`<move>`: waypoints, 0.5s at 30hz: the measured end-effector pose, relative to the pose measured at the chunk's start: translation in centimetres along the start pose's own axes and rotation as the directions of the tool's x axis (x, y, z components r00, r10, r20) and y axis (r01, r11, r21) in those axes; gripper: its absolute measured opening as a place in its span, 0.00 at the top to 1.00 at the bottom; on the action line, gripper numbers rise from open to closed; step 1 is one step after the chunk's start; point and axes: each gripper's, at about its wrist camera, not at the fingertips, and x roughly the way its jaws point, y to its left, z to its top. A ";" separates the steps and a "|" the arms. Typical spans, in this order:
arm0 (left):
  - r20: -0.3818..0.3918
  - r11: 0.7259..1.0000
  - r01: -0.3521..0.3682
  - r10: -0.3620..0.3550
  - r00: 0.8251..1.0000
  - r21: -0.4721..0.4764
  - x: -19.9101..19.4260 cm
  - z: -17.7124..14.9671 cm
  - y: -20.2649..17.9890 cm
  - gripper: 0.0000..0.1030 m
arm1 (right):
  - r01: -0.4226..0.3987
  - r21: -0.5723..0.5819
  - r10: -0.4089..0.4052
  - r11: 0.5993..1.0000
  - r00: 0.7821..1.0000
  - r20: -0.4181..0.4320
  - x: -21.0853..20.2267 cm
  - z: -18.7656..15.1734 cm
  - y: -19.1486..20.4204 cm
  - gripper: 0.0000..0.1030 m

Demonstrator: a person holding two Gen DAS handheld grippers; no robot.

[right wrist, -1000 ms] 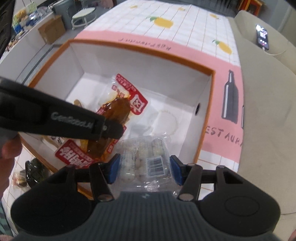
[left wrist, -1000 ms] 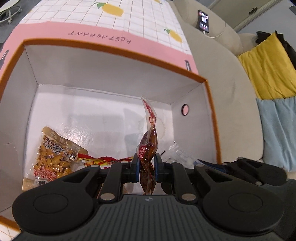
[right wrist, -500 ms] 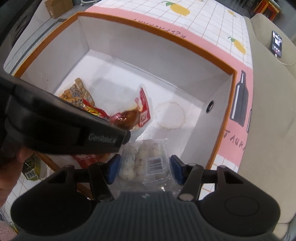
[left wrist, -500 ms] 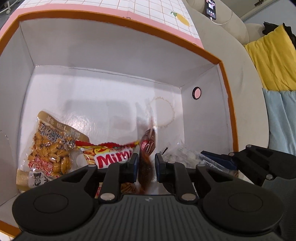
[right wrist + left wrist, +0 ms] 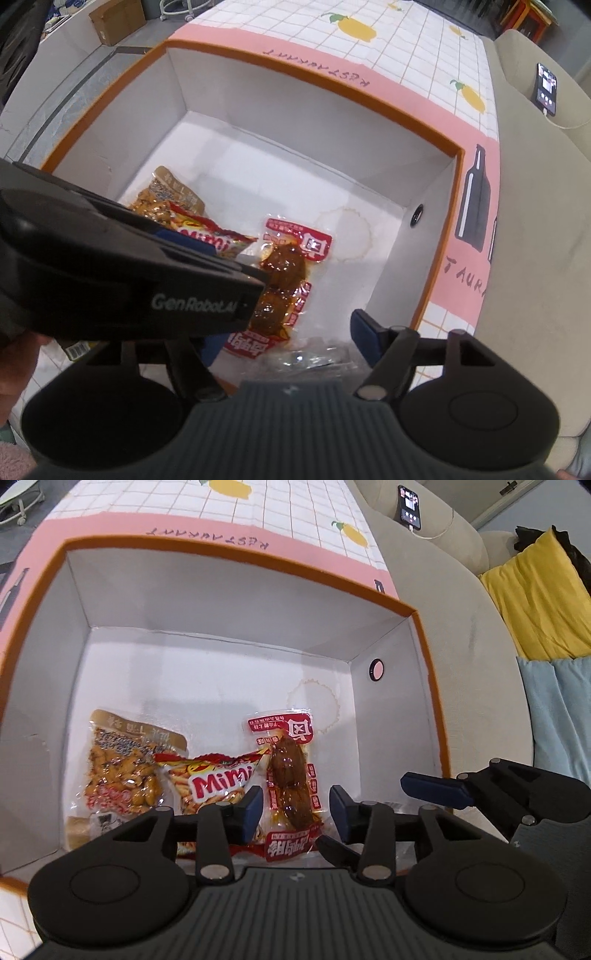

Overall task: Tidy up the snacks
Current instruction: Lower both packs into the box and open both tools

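Note:
An open white box with an orange rim (image 5: pixel 236 559) (image 5: pixel 458 151) holds three snack packs: a brown nut pack (image 5: pixel 122 768) (image 5: pixel 166 195), a red-yellow Mimi bag (image 5: pixel 214 779) (image 5: pixel 210 232) and a red-labelled braised meat pack (image 5: pixel 291 775) (image 5: pixel 284 273). My left gripper (image 5: pixel 295 810) is open and empty just above the meat pack. My right gripper (image 5: pixel 284 339) is open; a clear pack of white balls (image 5: pixel 314 356) lies on the box floor between its fingers, partly hidden by the gripper body. The right gripper's blue fingertip (image 5: pixel 432 788) shows in the left wrist view.
The box stands on a pink-bordered tablecloth with lemon prints (image 5: pixel 295 506) (image 5: pixel 388 33). A beige sofa (image 5: pixel 461 590) (image 5: pixel 535 184) runs along the right with a phone (image 5: pixel 409 506) (image 5: pixel 546 88), a yellow cushion (image 5: pixel 535 598) and a light blue cloth (image 5: pixel 561 716).
My left gripper opened and the meat pack dropped flat onto the box floor. My right gripper opened wide and let go of the clear pack of white balls. Both grippers rose slightly.

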 end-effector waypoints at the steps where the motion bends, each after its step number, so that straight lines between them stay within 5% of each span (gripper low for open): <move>1: 0.006 1.000 -0.004 0.004 1.000 0.001 -0.3 -0.1 -0.1 0.52 | 0.001 0.000 -0.001 1.000 1.000 0.004 -0.2 -0.1 0.1 0.33; 15: 0.176 0.997 -0.048 0.038 0.984 0.057 -8.5 -3.7 -1.1 0.52 | 0.022 0.035 -0.027 0.999 0.989 0.147 -6.4 -2.7 1.7 0.28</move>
